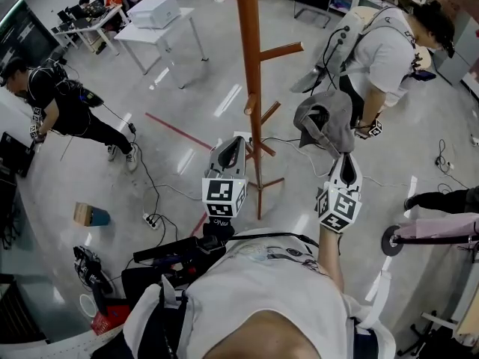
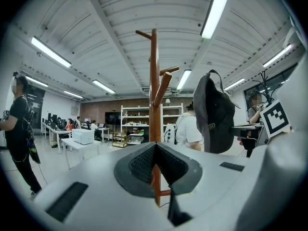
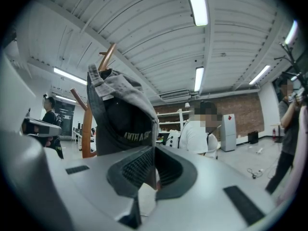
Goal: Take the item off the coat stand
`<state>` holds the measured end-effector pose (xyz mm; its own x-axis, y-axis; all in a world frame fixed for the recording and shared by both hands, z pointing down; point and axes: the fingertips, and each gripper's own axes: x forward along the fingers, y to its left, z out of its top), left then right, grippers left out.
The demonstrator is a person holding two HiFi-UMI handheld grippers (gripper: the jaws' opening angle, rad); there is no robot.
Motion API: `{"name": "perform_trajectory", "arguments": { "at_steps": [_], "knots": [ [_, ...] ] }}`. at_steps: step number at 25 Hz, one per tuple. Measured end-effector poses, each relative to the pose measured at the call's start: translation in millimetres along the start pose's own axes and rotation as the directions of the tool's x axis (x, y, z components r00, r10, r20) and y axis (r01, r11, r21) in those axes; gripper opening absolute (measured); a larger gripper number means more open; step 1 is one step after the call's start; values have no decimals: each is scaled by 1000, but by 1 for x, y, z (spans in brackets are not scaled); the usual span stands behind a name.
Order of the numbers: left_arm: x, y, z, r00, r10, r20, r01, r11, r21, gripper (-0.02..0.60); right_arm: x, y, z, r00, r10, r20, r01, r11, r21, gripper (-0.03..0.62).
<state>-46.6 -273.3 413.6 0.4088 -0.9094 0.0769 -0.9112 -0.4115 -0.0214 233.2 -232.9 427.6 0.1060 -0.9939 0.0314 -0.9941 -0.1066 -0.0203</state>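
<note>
Wooden coat stand (image 1: 250, 66) is seen from above in the head view, upright on a glossy grey floor (image 1: 187, 148). A grey cap (image 1: 329, 122) is held to the right of the stand, near a short peg. Contact with that peg can't be told from this view. The right tool (image 1: 346, 163) is raised just under the cap, and the left tool (image 1: 232, 149) is held just beside the trunk, lower down. A white bench (image 1: 161, 34) with a white box (image 1: 153, 10) is set well apart at the top left. A person in black (image 1: 63, 103) is seen at left and a person in white (image 1: 382, 51) at top right.

In the left gripper view, the left tool (image 2: 154, 153) is pressed together with nothing gripped; the coat stand (image 2: 154, 90) is seen beyond it. The cap (image 2: 214, 114) hangs to the right of the stand, with clear space between them. A marker cube (image 2: 274, 118) shows at the right edge. Shelving (image 2: 132, 124) is seen at the back.

In the right gripper view, the right tool (image 3: 153, 163) is pinched on the lower edge of the cap (image 3: 120, 124), which fills the space above the jaws. A peg (image 3: 107, 57) of the stand shows behind the cap's top; whether it touches can't be told here. A person in white (image 3: 197, 134) is seen behind.
</note>
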Motion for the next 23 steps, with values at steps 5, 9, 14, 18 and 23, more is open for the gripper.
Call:
{"name": "perform_trajectory", "arguments": {
  "at_steps": [5, 9, 14, 18, 23],
  "knots": [
    [-5, -1, -1, 1000, 1, 0, -1, 1000, 0, 3, -5, 0, -1, 1000, 0, -3, 0, 1000, 3, 20],
    [-3, -3, -3, 1000, -1, -8, 1, 1000, -1, 3, -4, -1, -4, 1000, 2, -7, -2, 1000, 2, 20],
    [-6, -4, -3, 1000, -2, -11, 2, 1000, -6, 3, -7, -3, -4, 1000, -1, -15, 1, 1000, 8, 20],
    [-6, -4, -5, 1000, 0, -14, 0, 1000, -10, 3, -7, -2, -5, 1000, 1, -18, -1, 1000, 7, 20],
    [-6, -6, -3, 1000, -2, -12, 2, 1000, -7, 3, -7, -2, -3, 1000, 2, -15, -2, 1000, 2, 20]
  ]
}}
